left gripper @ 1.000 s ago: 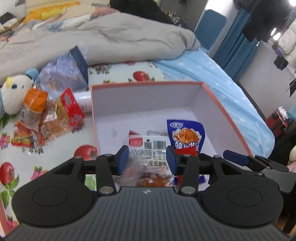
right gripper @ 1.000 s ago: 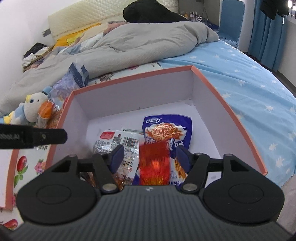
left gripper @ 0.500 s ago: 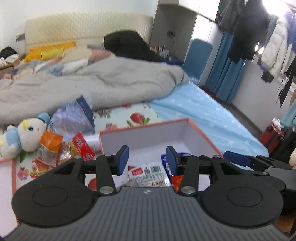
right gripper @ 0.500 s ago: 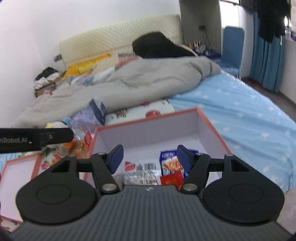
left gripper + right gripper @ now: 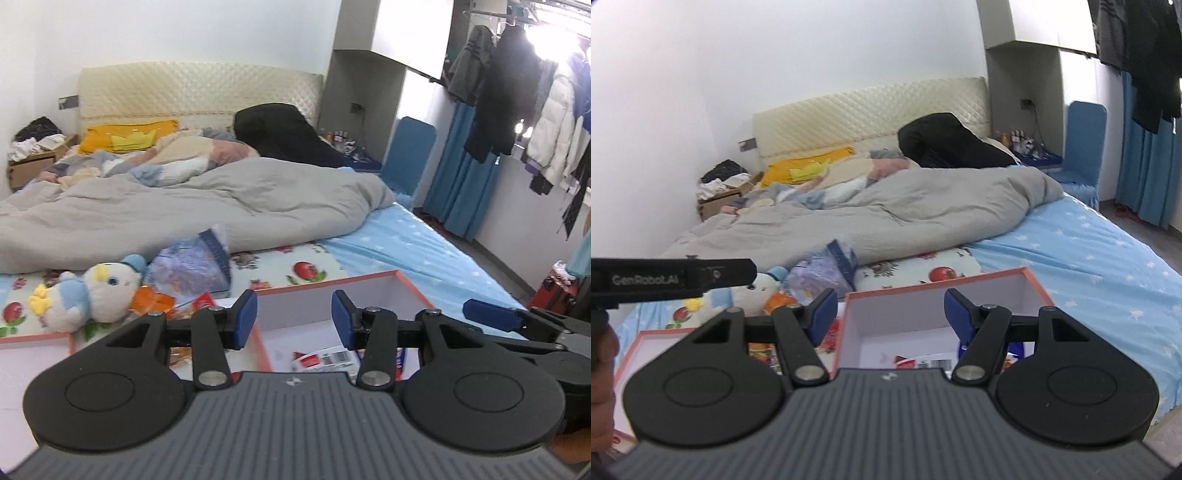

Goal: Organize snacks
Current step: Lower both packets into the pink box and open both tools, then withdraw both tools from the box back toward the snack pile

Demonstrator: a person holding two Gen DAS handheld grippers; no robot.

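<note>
Left gripper (image 5: 294, 314): jaws stand partly open, nothing between them. Right gripper (image 5: 890, 314): jaws likewise partly open and empty. Both hang above the orange-rimmed box (image 5: 413, 291) that sits on the bed (image 5: 413, 236). Inside the box lie a white barcoded snack packet (image 5: 325, 360) and, beside it, a blue packet (image 5: 1015, 347), largely hidden by the right gripper's frame. Further snack packets (image 5: 184, 301) lie loose on the fruit-print sheet left of the box, beside a plush duck (image 5: 88, 295) and a crumpled clear bag (image 5: 192, 266).
</note>
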